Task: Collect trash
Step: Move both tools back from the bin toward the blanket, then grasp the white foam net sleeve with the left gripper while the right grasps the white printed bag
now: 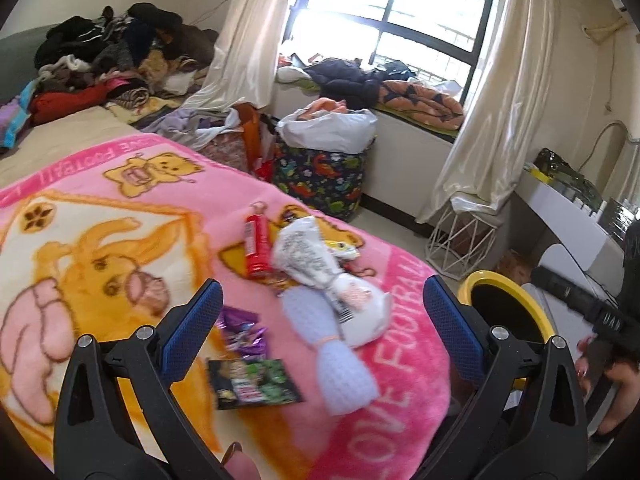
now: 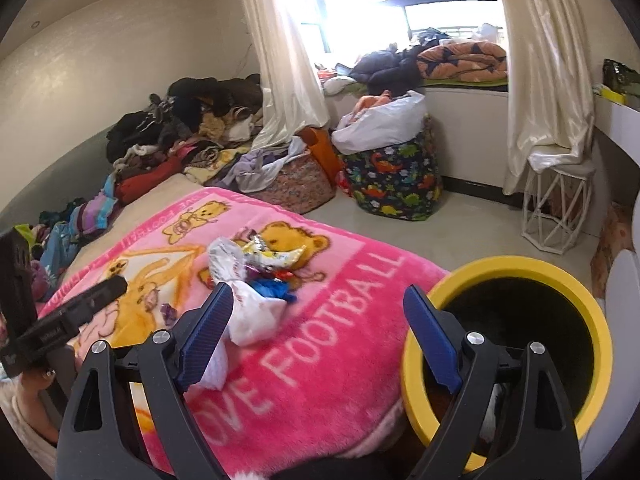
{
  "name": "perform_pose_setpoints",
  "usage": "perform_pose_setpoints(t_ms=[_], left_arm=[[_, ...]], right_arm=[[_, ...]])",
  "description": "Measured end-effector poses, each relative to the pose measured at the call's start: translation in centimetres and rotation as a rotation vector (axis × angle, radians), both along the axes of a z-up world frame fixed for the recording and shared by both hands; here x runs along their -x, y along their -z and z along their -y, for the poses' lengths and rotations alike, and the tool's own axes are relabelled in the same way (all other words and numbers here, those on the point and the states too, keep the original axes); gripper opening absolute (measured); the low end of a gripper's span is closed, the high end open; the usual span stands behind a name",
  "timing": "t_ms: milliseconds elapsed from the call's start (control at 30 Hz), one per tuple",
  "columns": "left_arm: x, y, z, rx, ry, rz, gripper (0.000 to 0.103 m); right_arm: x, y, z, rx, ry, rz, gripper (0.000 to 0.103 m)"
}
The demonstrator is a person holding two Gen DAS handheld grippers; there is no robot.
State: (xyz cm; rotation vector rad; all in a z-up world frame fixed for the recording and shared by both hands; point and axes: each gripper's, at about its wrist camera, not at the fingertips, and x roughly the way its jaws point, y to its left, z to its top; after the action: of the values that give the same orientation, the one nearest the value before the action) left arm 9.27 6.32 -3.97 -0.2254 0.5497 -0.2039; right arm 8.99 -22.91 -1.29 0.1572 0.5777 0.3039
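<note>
Left gripper (image 1: 320, 320): its blue-padded jaws stand wide apart above the pink blanket, with nothing between the pads.
Right gripper (image 2: 320, 336): jaws spread wide and empty; the left finger lies in front of the white bag, the right finger in front of the bin's rim.
Green wrapper (image 1: 256, 380): a flat, dark, glossy packet with green print, lying nearest the left gripper on the blanket.
Purple wrapper (image 1: 242, 330): crinkled shiny foil, just beyond the green one, beside the left finger.
Lilac cloth (image 1: 340, 356): a pale knitted roll, pinched by a band at its middle, lying beside the white bag.
White bag (image 1: 316, 268): a crumpled white plastic bag with small black print, a striped label hanging at its lower end.
Red tube (image 1: 256, 244): a slim red container with a ring at the top, touching the white bag's left side.
Snack wrappers (image 2: 276, 260): a small heap of yellow, white and blue packets behind the white bag; blur makes the count uncertain.
Pink blanket (image 1: 400, 364): fleece with cartoon bears and white lettering, spread on the bed beneath all the trash.
Yellow bin (image 2: 580, 304): a round bin with a yellow rim and dark inside, just beside the bed's corner.
Dinosaur basket (image 2: 396, 184): a dark patterned fabric tub on the floor, further back.
Clothes pile (image 1: 120, 56): dark garments heaped at the far end of the bed.
</note>
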Motion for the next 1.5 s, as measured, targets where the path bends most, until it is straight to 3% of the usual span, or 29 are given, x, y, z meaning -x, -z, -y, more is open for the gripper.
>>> perform_pose_setpoints(t_ms=[433,767,1033,1367,1500], left_arm=[[1.0,2.3,0.8,-0.024,0.074,-0.07,0.091],[0.6,4.5,4.5,-0.047,0.175,-0.147,0.067],[-0.5,7.3,6.5,-0.08,0.197,-0.238,0.059],[-1.8,9.2,6.5,-0.048,0.169,-0.291,0.047],[-2.4,9.7,6.5,-0.055,0.16,-0.311,0.039]], right_arm=[[-4.6,0.9,-2.0,0.019,-0.066,-0.052,0.085],[-8.1,3.8,-4.7,0.021,-0.175,-0.162,0.085],[-9.9,6.3,-7.5,0.006,-0.258,-0.271,0.085],[-10.9,8.7,-9.9,0.027,-0.31,-0.349,0.074],[-11.0,9.6,-10.3,0.042,-0.315,-0.366,0.064]])
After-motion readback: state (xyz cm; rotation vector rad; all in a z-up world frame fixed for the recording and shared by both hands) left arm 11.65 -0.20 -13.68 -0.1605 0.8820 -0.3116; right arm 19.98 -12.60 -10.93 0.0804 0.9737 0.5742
